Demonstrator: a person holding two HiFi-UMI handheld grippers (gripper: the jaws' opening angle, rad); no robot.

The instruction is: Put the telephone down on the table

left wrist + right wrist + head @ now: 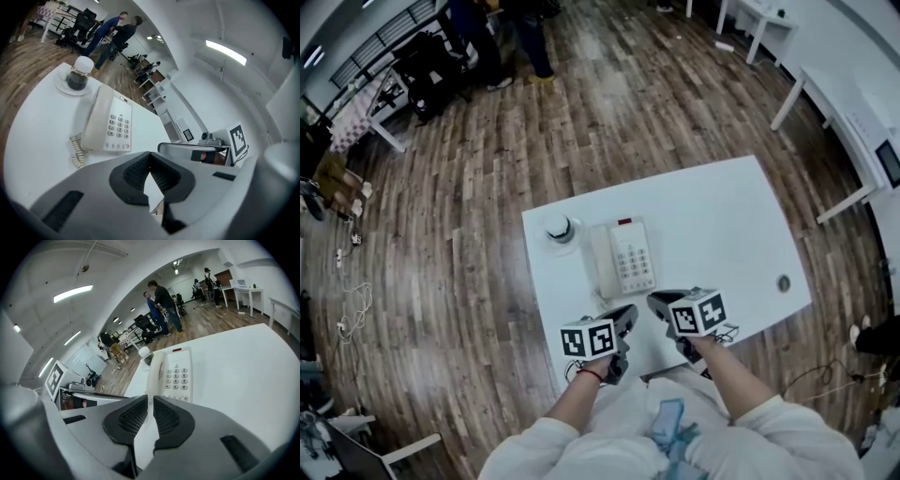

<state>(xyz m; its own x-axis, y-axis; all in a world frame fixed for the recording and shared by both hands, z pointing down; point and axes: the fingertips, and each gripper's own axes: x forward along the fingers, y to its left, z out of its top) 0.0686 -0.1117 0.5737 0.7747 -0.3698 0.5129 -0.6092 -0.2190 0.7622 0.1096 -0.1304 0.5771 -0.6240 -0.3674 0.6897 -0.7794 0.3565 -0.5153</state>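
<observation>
Head view: the telephone point(623, 258) lies flat on the table point(722, 225) at centre frame, handset cradled. The left gripper point(622, 317) and right gripper point(661, 302) sit just below it, apart from it.

Left gripper view: jaws fully together, nothing held.

Right gripper view: jaws a slit apart, empty.

Placement appears complete. The next move calls for backing both grippers away, clear of the coiled cord point(77, 152).

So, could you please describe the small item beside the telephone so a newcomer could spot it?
On the white table, find the cream telephone. On its handset side, toward the table's far left corner, stands a small glass on a white saucer: round, dark inside and white-capped, unlike the flat, boxy telephone.
</observation>
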